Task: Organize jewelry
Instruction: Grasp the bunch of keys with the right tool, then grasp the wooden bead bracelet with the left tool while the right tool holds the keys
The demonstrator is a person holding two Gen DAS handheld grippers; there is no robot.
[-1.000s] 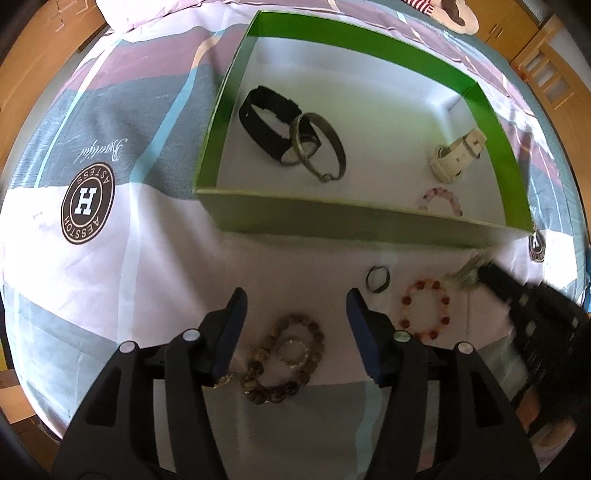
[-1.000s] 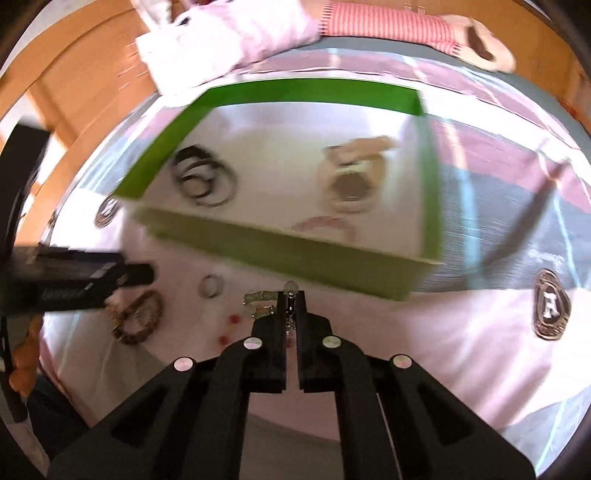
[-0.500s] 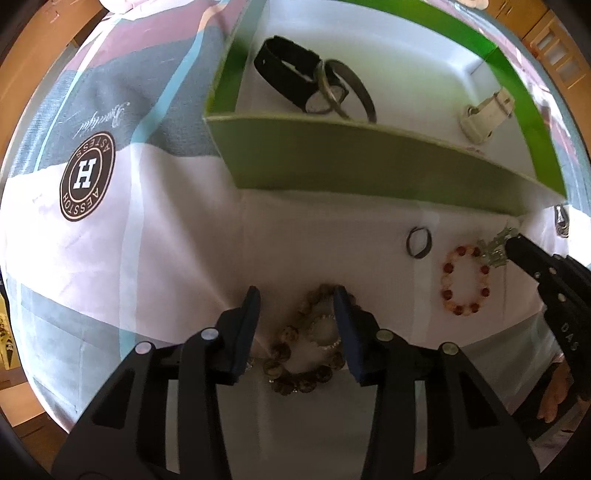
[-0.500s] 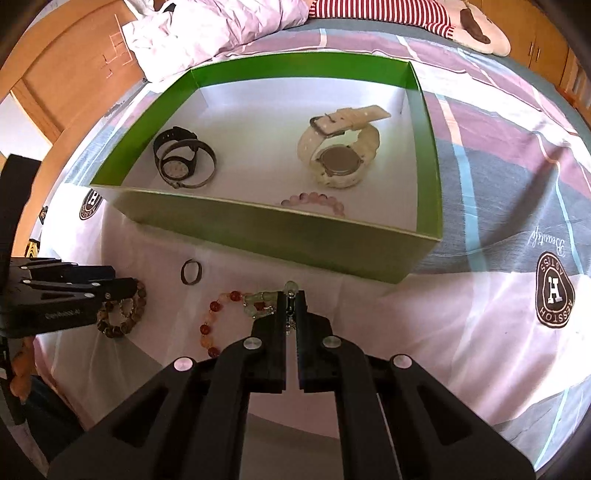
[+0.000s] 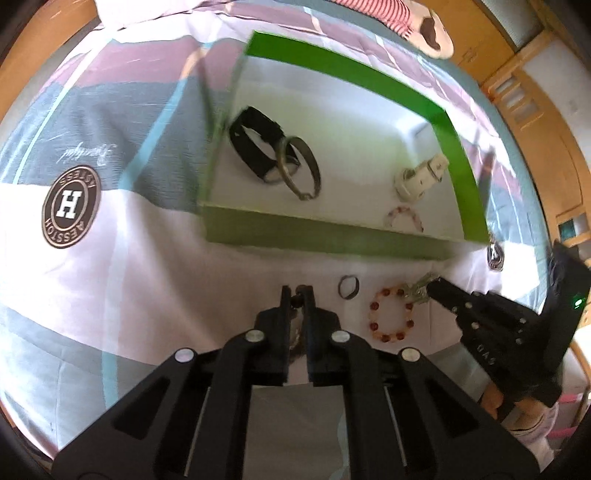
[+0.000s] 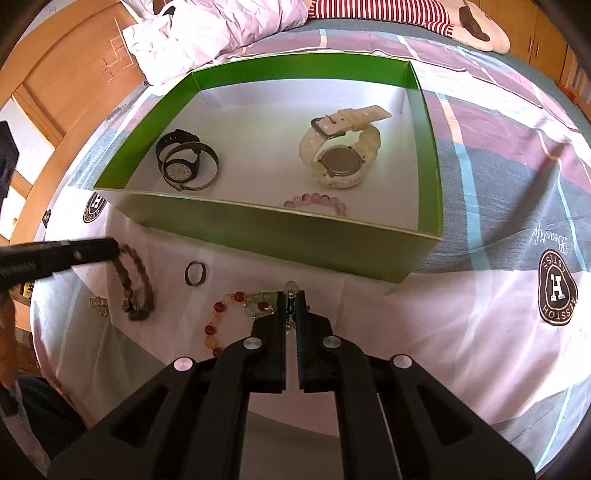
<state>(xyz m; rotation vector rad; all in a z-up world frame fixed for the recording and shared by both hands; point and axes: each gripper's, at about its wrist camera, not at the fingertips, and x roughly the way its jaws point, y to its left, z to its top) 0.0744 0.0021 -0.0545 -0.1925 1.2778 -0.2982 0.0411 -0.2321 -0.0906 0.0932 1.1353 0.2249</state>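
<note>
A green box [image 6: 258, 236] with a white floor stands on the bed and holds a black watch [image 6: 177, 162], a white watch [image 6: 343, 155] and a pink bead bracelet [image 6: 317, 201]. My left gripper [image 5: 299, 291] is shut on a brown bead bracelet [image 6: 135, 288] and lifts it off the sheet; the bracelet hangs from its tip in the right wrist view. My right gripper [image 6: 291, 295] is shut on a pale green charm piece [image 6: 262, 299], just above a red-and-orange bead bracelet [image 6: 221, 321]. A small dark ring [image 6: 195, 273] lies in front of the box.
A small gold piece [image 6: 98, 304] lies on the sheet left of the brown bracelet. The bedsheet has round logo patches [image 6: 557, 291]. A pillow [image 6: 221, 33] and a striped plush toy [image 6: 406, 14] lie behind the box. Wooden furniture surrounds the bed.
My left gripper has closed on the brown bead bracelet and raised it off the sheet. My right gripper stays shut on the green charm piece near the red bracelet.
</note>
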